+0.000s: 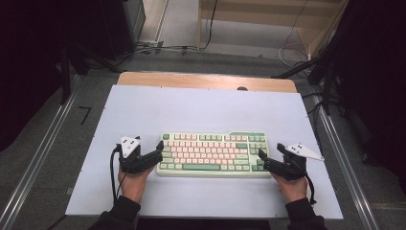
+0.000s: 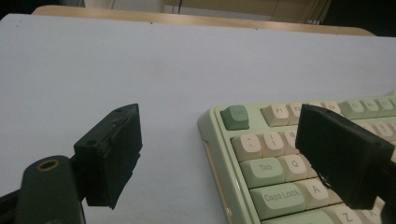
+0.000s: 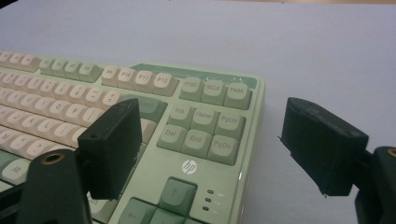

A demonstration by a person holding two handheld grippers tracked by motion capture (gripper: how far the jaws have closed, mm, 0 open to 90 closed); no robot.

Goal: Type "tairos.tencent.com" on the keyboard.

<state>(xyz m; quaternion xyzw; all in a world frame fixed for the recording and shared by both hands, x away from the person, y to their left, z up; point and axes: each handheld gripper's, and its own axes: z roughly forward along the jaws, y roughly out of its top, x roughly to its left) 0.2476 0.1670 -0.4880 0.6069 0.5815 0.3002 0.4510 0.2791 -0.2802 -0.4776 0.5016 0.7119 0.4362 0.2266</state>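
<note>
A mint-green keyboard (image 1: 213,154) with cream and green keys lies flat on the white table top (image 1: 201,110), near its front middle. My left gripper (image 1: 158,154) stands open at the keyboard's left end. In the left gripper view its jaws straddle the keyboard's (image 2: 261,177) upper left corner, one over the bare table, the other above the keys; the left gripper (image 2: 224,123) holds nothing. My right gripper (image 1: 263,161) is open at the right end. In the right gripper view the keyboard's (image 3: 201,135) right edge lies between the spread jaws of the right gripper (image 3: 215,116).
The white top rests on a wooden table (image 1: 206,80) whose far edge shows. Metal rails (image 1: 43,153) run along both sides. Black stands (image 1: 330,72) and cables (image 1: 163,48) lie on the floor beyond. Behind the keyboard the white surface is bare.
</note>
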